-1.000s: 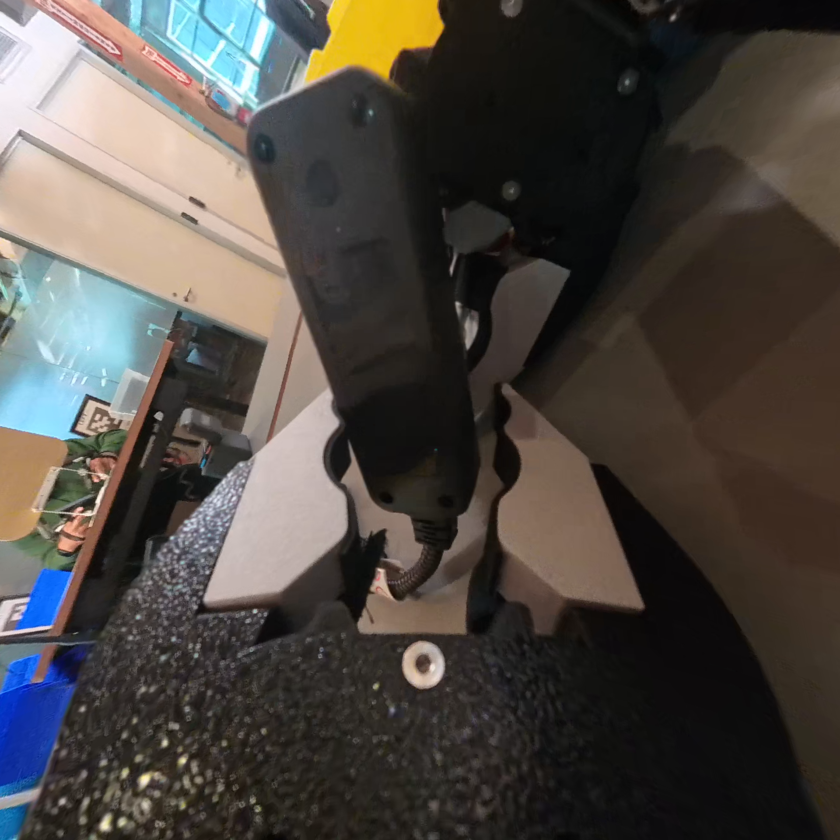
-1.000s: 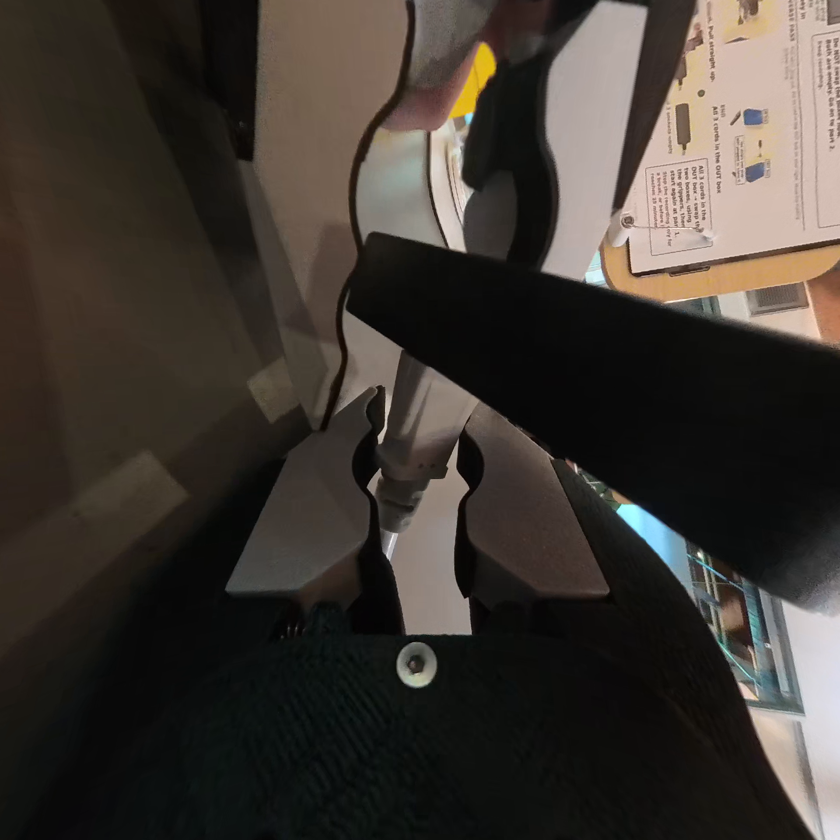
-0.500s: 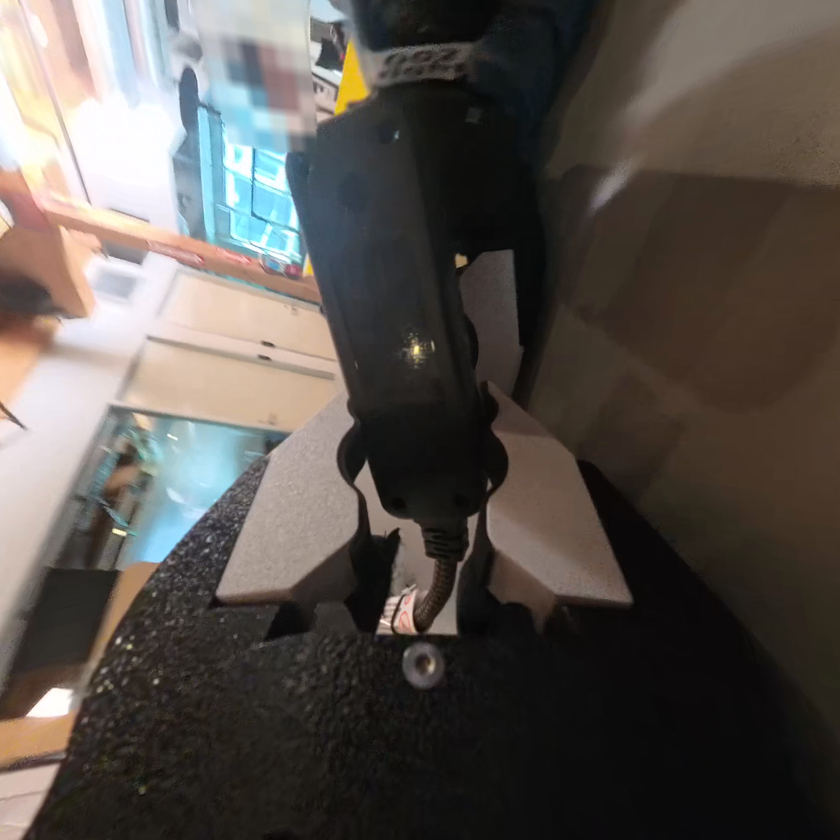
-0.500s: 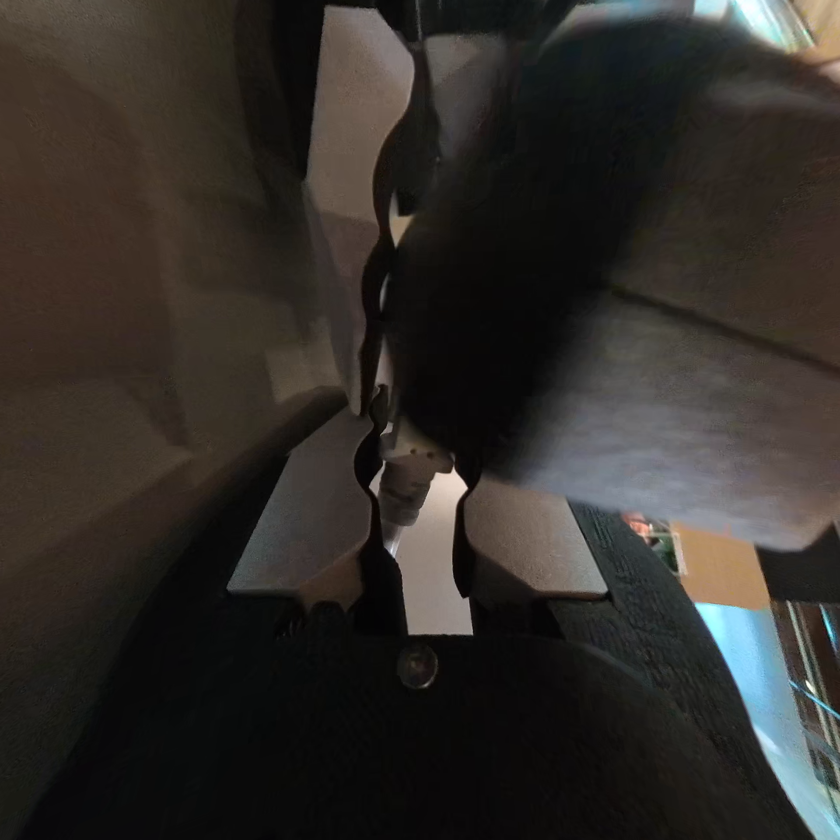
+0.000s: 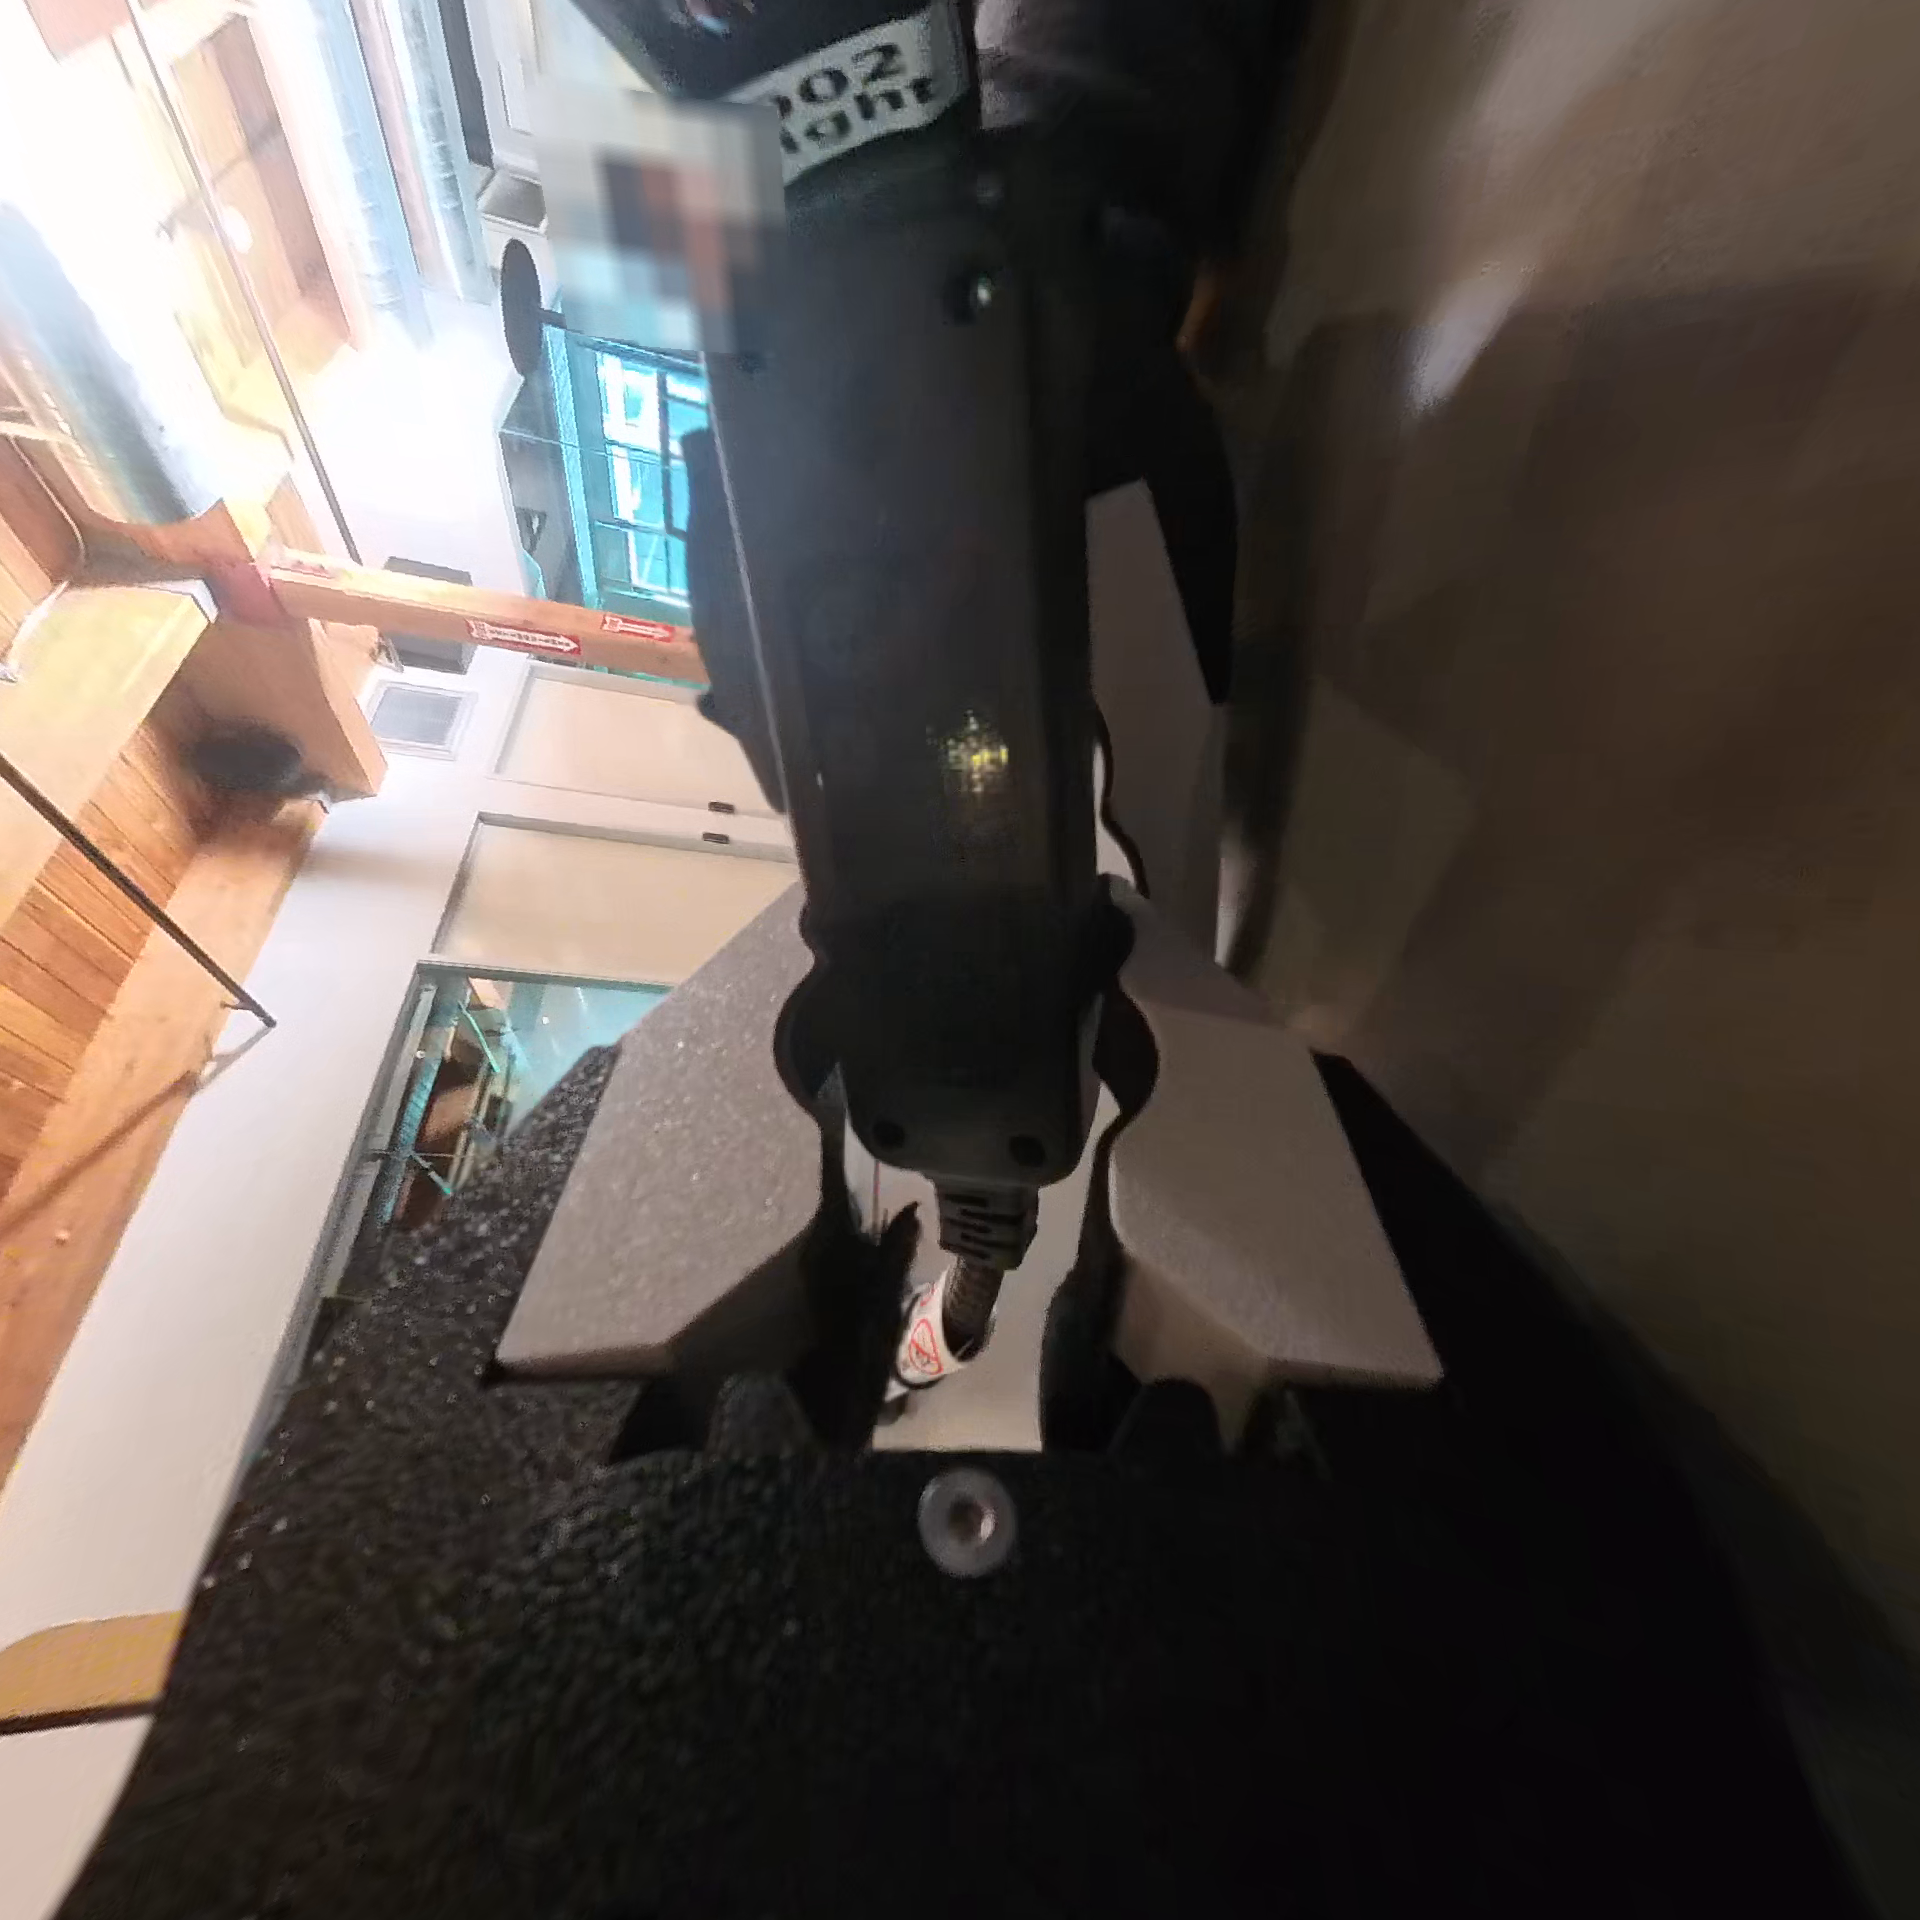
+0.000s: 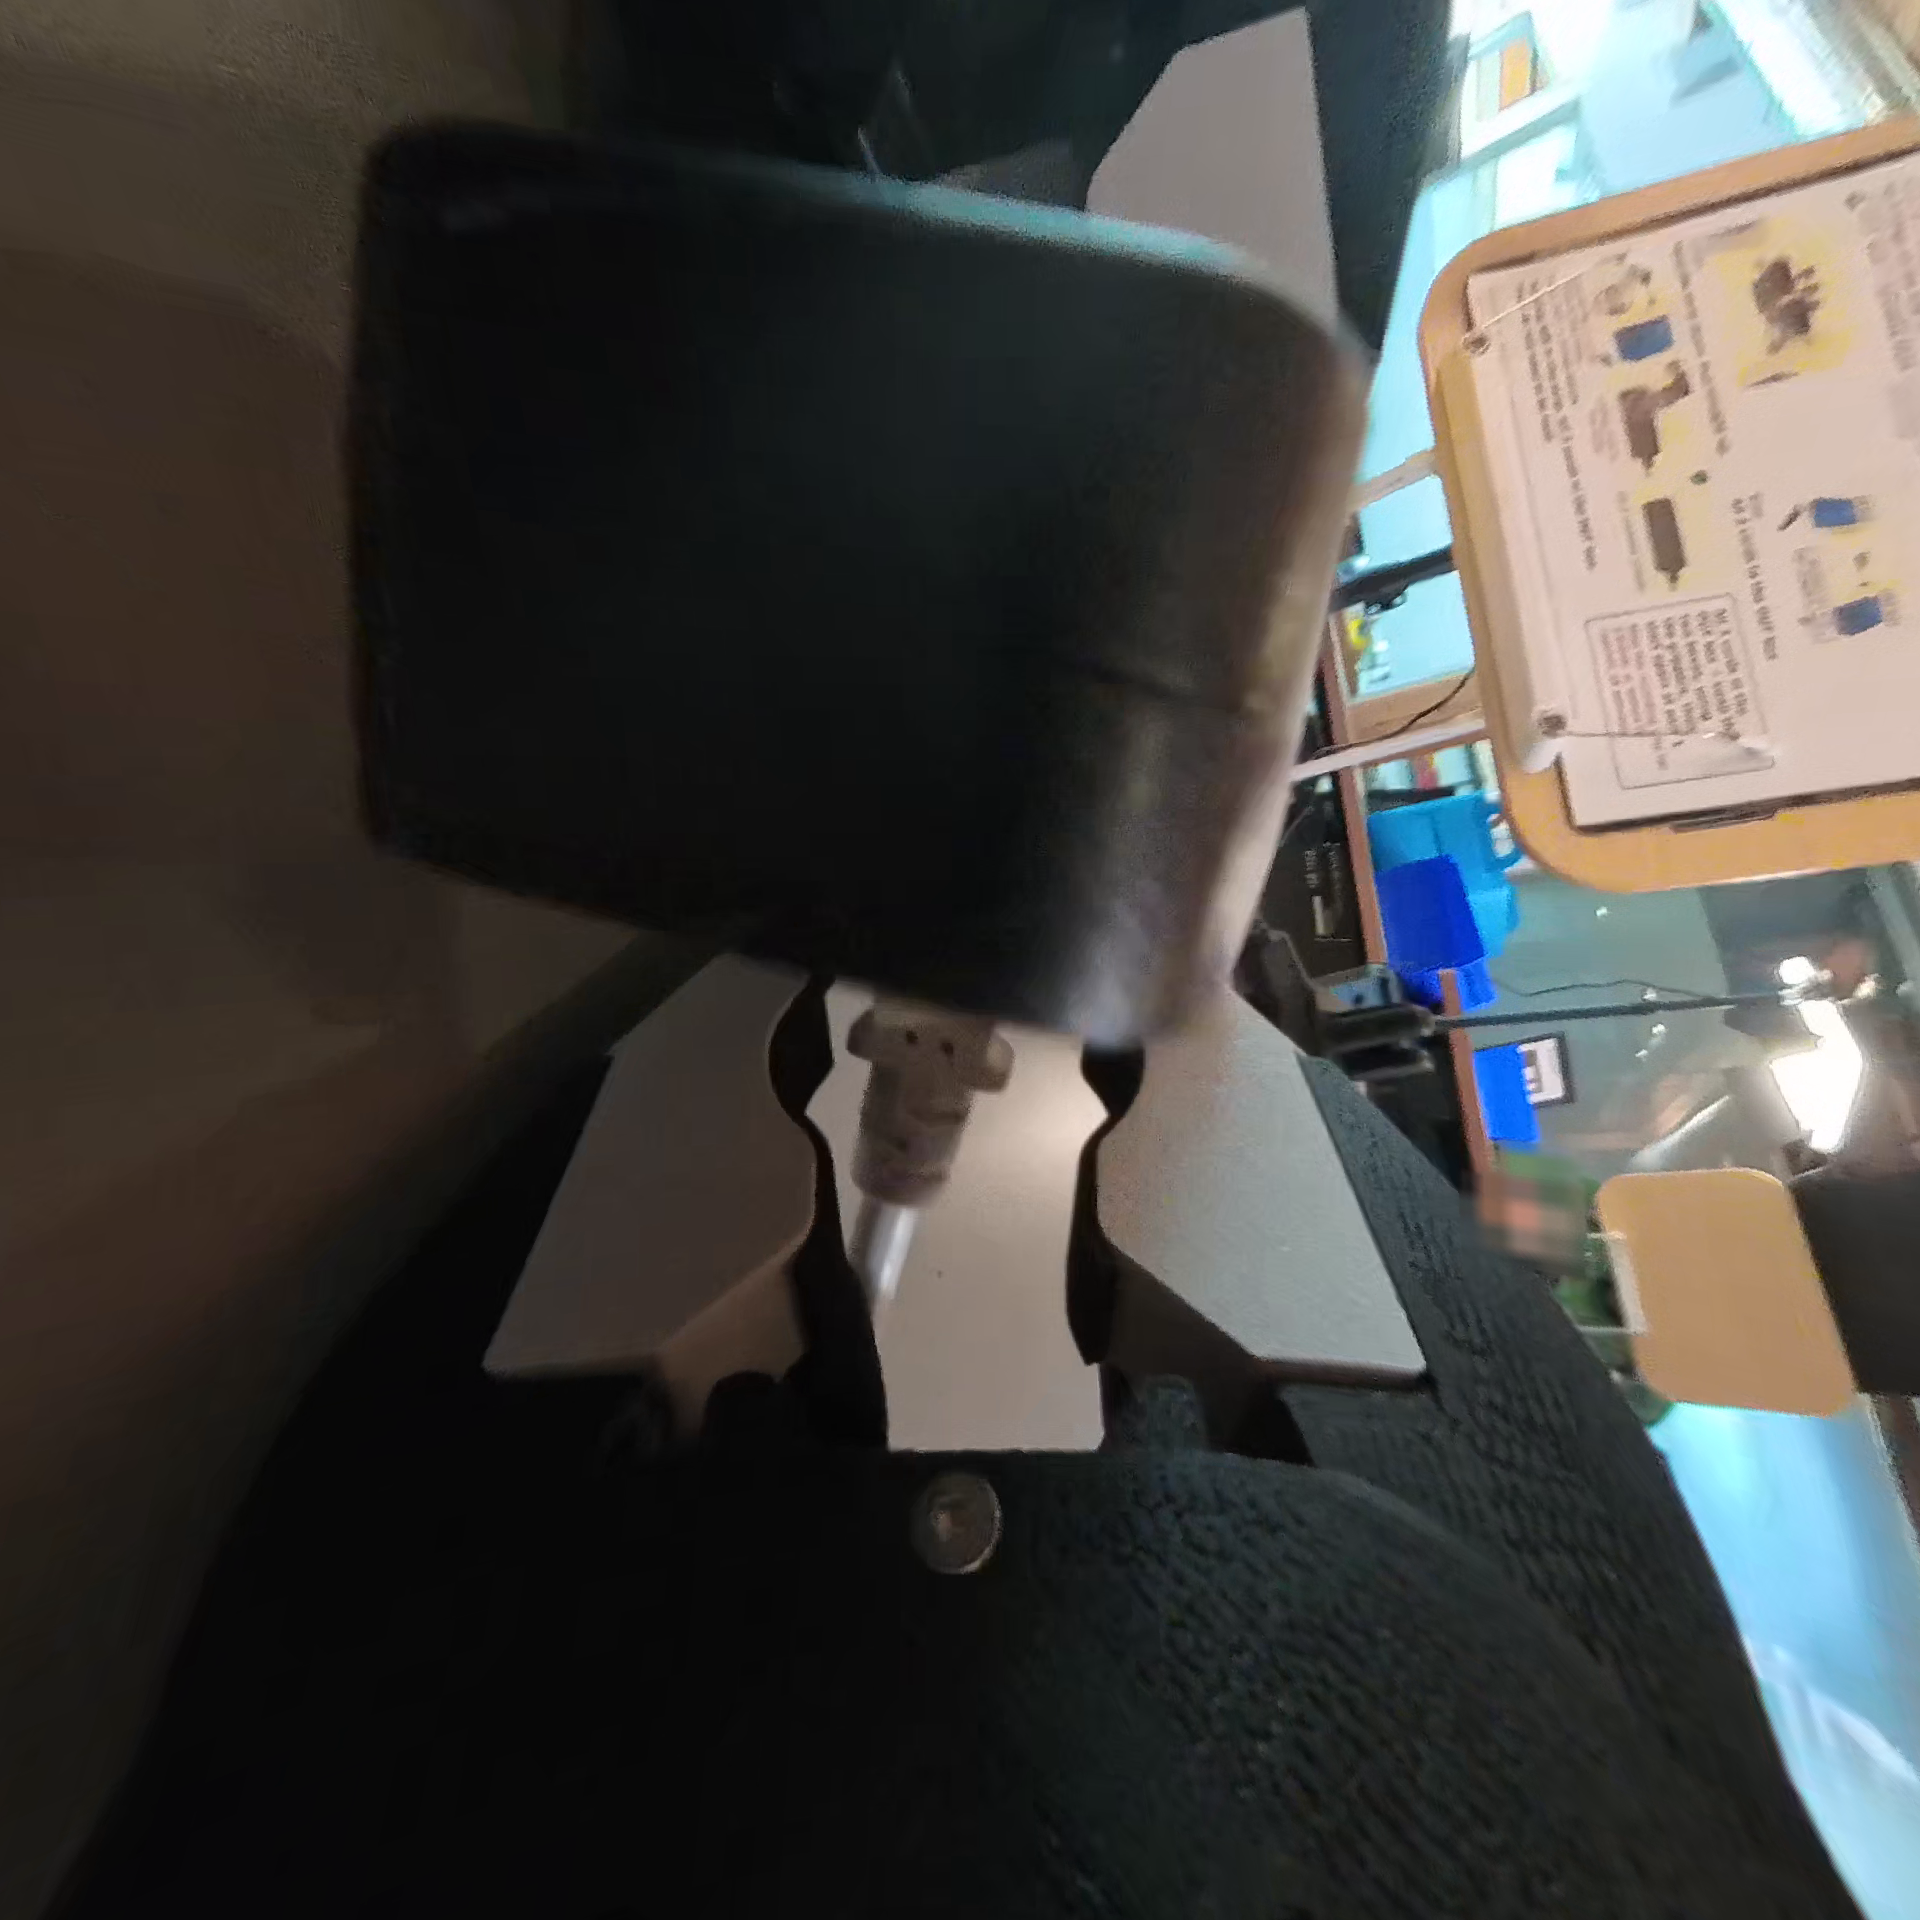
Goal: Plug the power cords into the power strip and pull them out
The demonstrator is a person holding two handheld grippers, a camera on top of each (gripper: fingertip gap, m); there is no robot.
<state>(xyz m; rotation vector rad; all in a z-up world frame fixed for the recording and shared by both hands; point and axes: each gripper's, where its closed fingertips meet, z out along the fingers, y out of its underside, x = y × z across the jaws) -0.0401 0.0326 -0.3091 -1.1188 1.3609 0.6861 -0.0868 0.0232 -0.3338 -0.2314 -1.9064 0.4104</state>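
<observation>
In the left wrist view a black power strip (image 5: pixel 935 623) runs up the middle. My left gripper (image 5: pixel 961 920) is shut on its near end, where its braided cord (image 5: pixel 977 1226) with a white tag (image 5: pixel 925 1340) leaves. The right gripper's black body (image 5: pixel 883 94) shows at the strip's far end. In the right wrist view the strip (image 6: pixel 779 540) fills the upper middle. A white plug (image 6: pixel 920 1081) meets its near face, and its white cord (image 6: pixel 883 1247) runs back toward me. My right gripper (image 6: pixel 951 1039) is open, with its fingers on either side of the plug and apart from it.
A tan surface lies close along the right of the left wrist view (image 5: pixel 1610 831) and along the left of the right wrist view (image 6: pixel 156 623). A wooden board with an instruction sheet (image 6: pixel 1714 499) and blue bins (image 6: pixel 1434 894) stand farther off at the right. The grippers' ends are close to 5 cm from one another.
My left gripper has closed on the strip's cord end. My right gripper's fingers have spread slightly off the white plug. Both views have swung and the strip now faces the right camera.
</observation>
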